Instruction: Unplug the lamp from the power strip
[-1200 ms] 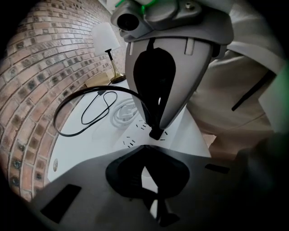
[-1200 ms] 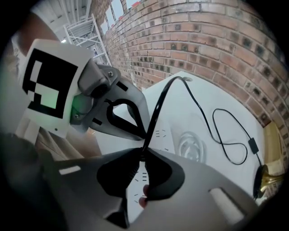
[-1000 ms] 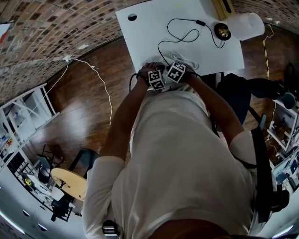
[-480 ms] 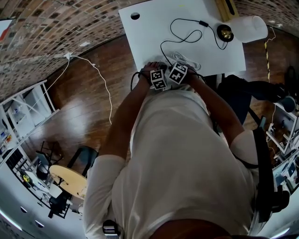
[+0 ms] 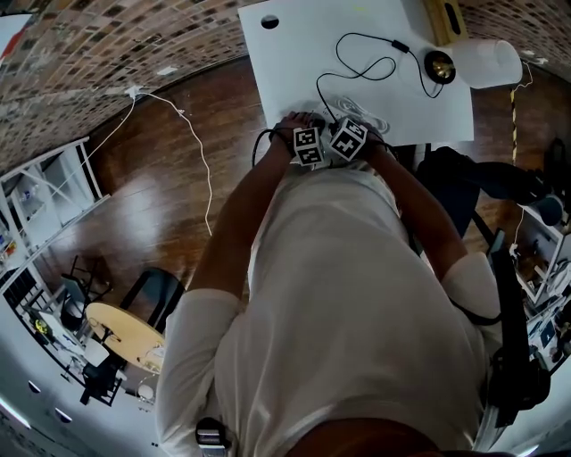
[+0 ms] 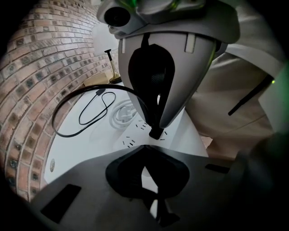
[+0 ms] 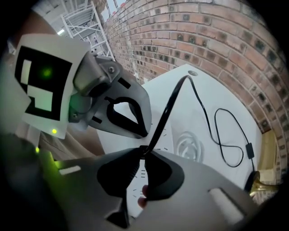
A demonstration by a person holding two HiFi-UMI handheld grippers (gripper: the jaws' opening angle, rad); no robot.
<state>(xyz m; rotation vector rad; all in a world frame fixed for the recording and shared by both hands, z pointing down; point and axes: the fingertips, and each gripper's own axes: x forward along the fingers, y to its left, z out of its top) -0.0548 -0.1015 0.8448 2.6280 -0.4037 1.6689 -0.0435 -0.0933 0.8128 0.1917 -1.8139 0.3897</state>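
Note:
A white power strip (image 6: 130, 139) lies near the front edge of the white table (image 5: 294, 54). The lamp's black plug (image 6: 156, 133) sits at the strip's surface, and I cannot tell if it is still seated. My right gripper (image 7: 142, 151) is shut on the plug, with the black cable (image 7: 203, 103) rising out from between its tips. My left gripper (image 6: 145, 148) is shut, its tips down on the strip right beside the plug. The cable loops across the table to the lamp (image 5: 486, 64), which lies at the far right corner with its brass base (image 5: 439, 64) showing.
A coiled white cord (image 6: 119, 115) lies on the table just past the strip. A brick wall (image 6: 27, 81) borders the table's far side. The person's torso (image 5: 348, 294) is close behind both grippers. A wooden box (image 5: 446, 18) stands next to the lamp.
The head view has drifted, so the table sits slightly further right. Both grippers stay together at the strip, with no visible shift of plug or cable.

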